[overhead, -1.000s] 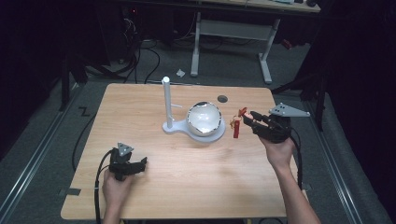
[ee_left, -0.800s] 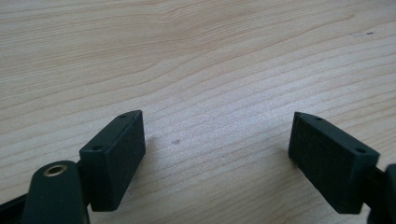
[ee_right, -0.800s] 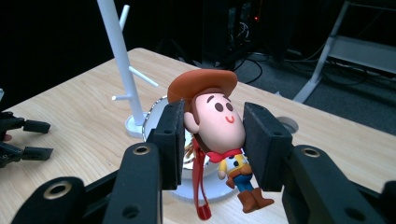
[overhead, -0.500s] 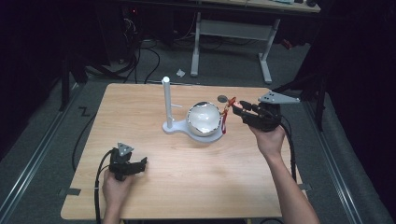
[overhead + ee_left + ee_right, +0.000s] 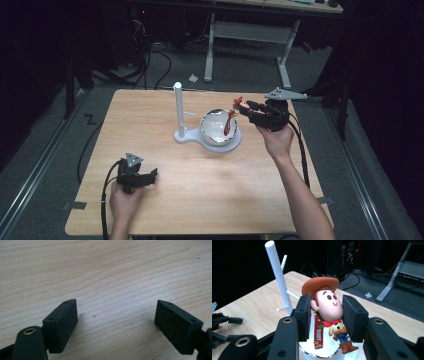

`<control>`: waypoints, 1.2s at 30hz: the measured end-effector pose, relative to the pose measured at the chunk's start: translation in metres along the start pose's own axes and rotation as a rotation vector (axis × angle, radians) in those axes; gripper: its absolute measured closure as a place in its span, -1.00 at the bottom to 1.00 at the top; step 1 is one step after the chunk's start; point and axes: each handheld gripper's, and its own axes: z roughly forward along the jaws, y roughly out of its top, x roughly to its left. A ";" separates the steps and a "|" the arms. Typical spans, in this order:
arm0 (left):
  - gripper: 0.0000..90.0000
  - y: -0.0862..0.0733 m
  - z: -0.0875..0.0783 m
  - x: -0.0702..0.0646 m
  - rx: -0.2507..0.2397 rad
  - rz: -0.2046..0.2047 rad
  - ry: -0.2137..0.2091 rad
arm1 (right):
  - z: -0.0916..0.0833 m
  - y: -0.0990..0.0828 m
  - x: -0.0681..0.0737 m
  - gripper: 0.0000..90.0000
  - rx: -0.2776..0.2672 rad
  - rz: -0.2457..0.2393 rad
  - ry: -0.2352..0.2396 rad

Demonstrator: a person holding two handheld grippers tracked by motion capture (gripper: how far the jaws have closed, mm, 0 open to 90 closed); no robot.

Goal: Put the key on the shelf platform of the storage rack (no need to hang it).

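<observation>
Cowboy figurine (image 5: 329, 308) with orange hat, red neckerchief and a red name tag (image 5: 318, 335) hanging off it is clamped by the head between the pads of the right gripper (image 5: 325, 315), jaws closed on it, body and boots dangling just above the white bowl (image 5: 329, 352). High view: right gripper (image 5: 248, 109) sits at about 2 o'clock of the tabletop (image 5: 165, 200), held by the person's right hand (image 5: 276, 137), jaws pointing toward 9 o'clock, figurine (image 5: 231, 119) hanging over the bowl (image 5: 216, 128) rim on its 3 o'clock side. Bowl sits on a white stand base (image 5: 200, 141) near tabletop centre, slightly toward 12 o'clock; white upright post (image 5: 178, 107) rises from the same base at the bowl's 9 o'clock, with a small side peg. Post (image 5: 277, 275) also visible in right gripper view, behind and left of the figurine. Left gripper (image 5: 150, 175) at about 7 o'clock of the tabletop, held low in the left hand (image 5: 122, 197), well apart from the bowl; left gripper view shows its jaws (image 5: 116, 325) spread wide, nothing between them, pads (image 5: 62, 323) over bare wood grain. Black cables trail from both grippers toward the 6 o'clock edge. Dark floor with cables and white desk legs (image 5: 285, 65) beyond the 12 o'clock edge.
</observation>
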 end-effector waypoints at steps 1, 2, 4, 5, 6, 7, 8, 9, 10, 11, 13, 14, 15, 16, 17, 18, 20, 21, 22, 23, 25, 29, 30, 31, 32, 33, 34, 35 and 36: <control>-0.58 0.000 0.000 0.000 0.000 0.000 0.000 | 0.000 0.000 0.000 0.35 0.000 0.000 0.000; -0.58 0.000 0.000 0.000 0.001 0.003 -0.002 | 0.004 0.000 0.000 0.35 0.000 0.011 0.006; -0.58 0.000 0.000 0.000 0.001 0.003 -0.002 | 0.008 0.000 -0.001 0.35 0.009 0.017 0.010; -0.58 0.000 0.000 0.000 0.001 0.003 -0.002 | 0.008 0.000 -0.001 0.35 0.009 0.017 0.010; -0.58 0.000 0.000 0.000 0.001 0.003 -0.002 | 0.010 0.000 0.000 0.35 0.017 0.018 0.009; -0.58 0.000 0.000 0.000 0.000 0.002 -0.001 | 0.016 -0.001 0.000 0.35 0.028 0.013 0.010; -0.58 0.000 0.000 0.000 0.002 -0.007 0.004 | 0.018 -0.002 0.000 0.35 0.033 0.014 0.010; -0.58 0.000 0.000 0.000 0.000 -0.002 0.000 | 0.020 -0.003 -0.001 0.35 0.038 0.017 0.010; -0.58 0.000 0.000 0.000 0.002 0.003 -0.003 | 0.022 -0.004 -0.001 0.35 0.043 0.023 0.012; -0.58 0.000 0.000 0.000 0.002 0.003 -0.003 | 0.022 -0.004 -0.001 0.35 0.043 0.023 0.012; -0.58 0.000 0.000 0.000 0.001 0.003 -0.002 | 0.027 -0.006 -0.002 0.35 0.048 0.033 0.020; -0.58 0.000 0.000 0.000 0.001 0.003 -0.002 | 0.031 -0.008 -0.002 0.35 0.062 0.036 0.020; -0.58 0.000 0.000 0.000 0.001 0.002 -0.002 | 0.033 -0.009 -0.002 0.35 0.066 0.036 0.023; -0.58 0.000 0.000 0.000 0.001 0.002 -0.002 | 0.035 -0.010 -0.002 0.35 0.072 0.041 0.022; -0.58 0.000 0.000 0.000 0.001 0.004 -0.002 | 0.035 -0.010 -0.002 0.35 0.072 0.041 0.022; -0.58 0.000 0.000 0.000 0.003 -0.003 0.001 | 0.037 -0.011 -0.002 0.35 0.074 0.040 0.026; -0.58 0.000 0.000 0.000 0.002 0.000 -0.001 | 0.043 -0.014 -0.001 0.35 0.088 0.043 0.028; -0.58 0.000 0.000 0.000 0.001 0.000 -0.001 | 0.045 -0.015 -0.001 0.35 0.091 0.051 0.031; -0.58 0.000 0.000 0.000 0.003 -0.004 0.002 | 0.047 -0.016 -0.001 0.35 0.095 0.057 0.034; -0.58 0.000 0.000 0.000 0.003 -0.004 0.002 | 0.047 -0.016 -0.001 0.35 0.095 0.057 0.034; -0.58 0.000 0.000 0.000 0.001 0.003 -0.002 | 0.052 -0.019 -0.001 0.35 0.104 0.053 0.033; -0.58 0.000 0.000 0.000 0.001 0.002 -0.002 | 0.056 -0.023 0.000 0.35 0.116 0.053 0.034; -0.58 0.000 0.000 0.000 0.001 0.002 -0.002 | 0.058 -0.025 0.000 0.35 0.123 0.058 0.032; -0.58 0.000 0.000 0.000 0.001 0.003 -0.002 | 0.059 -0.026 -0.001 0.35 0.123 0.059 0.033; -0.58 0.000 0.000 0.000 0.001 0.000 0.000 | 0.060 -0.027 -0.001 0.35 0.120 0.069 0.039; -0.58 0.000 0.000 0.000 0.001 0.002 -0.001 | 0.062 -0.028 -0.001 0.35 0.125 0.072 0.043; -0.58 0.000 0.000 0.000 0.001 0.002 -0.001 | 0.062 -0.028 -0.001 0.35 0.125 0.072 0.043; -0.58 0.000 0.000 0.000 0.001 0.002 -0.002 | 0.063 -0.029 -0.001 0.35 0.128 0.073 0.041; -0.58 0.000 0.000 0.000 0.000 -0.005 0.002 | 0.063 -0.029 -0.001 0.35 0.131 0.073 0.040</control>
